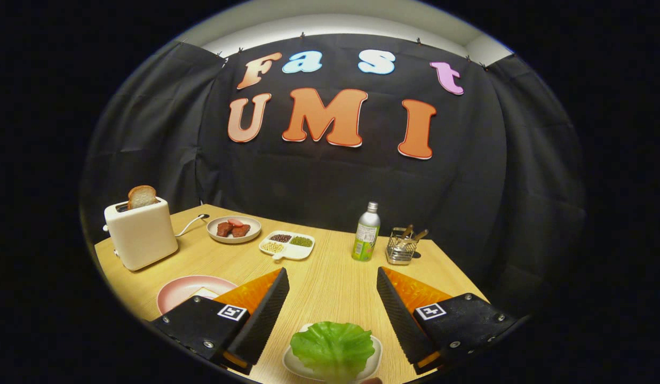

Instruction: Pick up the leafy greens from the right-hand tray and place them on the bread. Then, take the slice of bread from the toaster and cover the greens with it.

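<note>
A green lettuce leaf [332,348] lies on a small white tray [376,358] on the wooden table, low between my two fingers and nearer than their tips. My gripper [333,276] is open, with nothing between the fingertips. To the left, partly hidden behind the left finger, a pink plate [181,290] holds a pale slice of bread [206,292]. At the far left stands a white toaster [141,232] with a brown slice of bread [142,196] sticking up out of its slot.
Beyond the fingers lie a round plate of meat pieces [234,229], a divided white dish of beans [287,245], a green-labelled bottle [366,232] and a wire holder with utensils [402,248]. The toaster's cord [189,224] trails toward the back. Bare tabletop [330,277] lies ahead.
</note>
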`<state>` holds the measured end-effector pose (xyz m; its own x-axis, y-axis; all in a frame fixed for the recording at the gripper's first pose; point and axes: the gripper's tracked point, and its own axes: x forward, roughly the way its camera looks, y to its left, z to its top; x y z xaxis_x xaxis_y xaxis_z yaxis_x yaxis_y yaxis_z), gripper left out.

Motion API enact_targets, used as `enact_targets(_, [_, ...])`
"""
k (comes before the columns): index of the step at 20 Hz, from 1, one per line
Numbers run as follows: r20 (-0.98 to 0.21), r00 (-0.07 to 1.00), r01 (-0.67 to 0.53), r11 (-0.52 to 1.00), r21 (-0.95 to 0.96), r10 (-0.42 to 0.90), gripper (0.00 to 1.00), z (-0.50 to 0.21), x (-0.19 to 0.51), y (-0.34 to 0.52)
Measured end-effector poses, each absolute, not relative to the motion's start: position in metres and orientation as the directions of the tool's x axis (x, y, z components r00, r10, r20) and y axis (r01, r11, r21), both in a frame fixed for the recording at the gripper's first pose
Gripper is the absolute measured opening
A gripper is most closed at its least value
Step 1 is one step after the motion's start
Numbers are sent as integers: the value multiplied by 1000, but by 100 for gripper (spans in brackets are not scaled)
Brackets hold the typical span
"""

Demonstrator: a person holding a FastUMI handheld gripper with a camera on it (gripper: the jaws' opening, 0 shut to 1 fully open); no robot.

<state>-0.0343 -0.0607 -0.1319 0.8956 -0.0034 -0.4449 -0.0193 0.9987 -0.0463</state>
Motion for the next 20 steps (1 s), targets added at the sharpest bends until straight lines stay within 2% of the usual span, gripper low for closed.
enact_targets(5, [-577, 816, -69, 997, -23, 43, 99, -165, -46, -60])
enact_targets(9, [-710, 702, -102, 995, -19, 59, 99, -207, -64, -60])
enact_targets(20, [-866, 480, -175, 983, 63, 141, 98, -244, -92, -56])
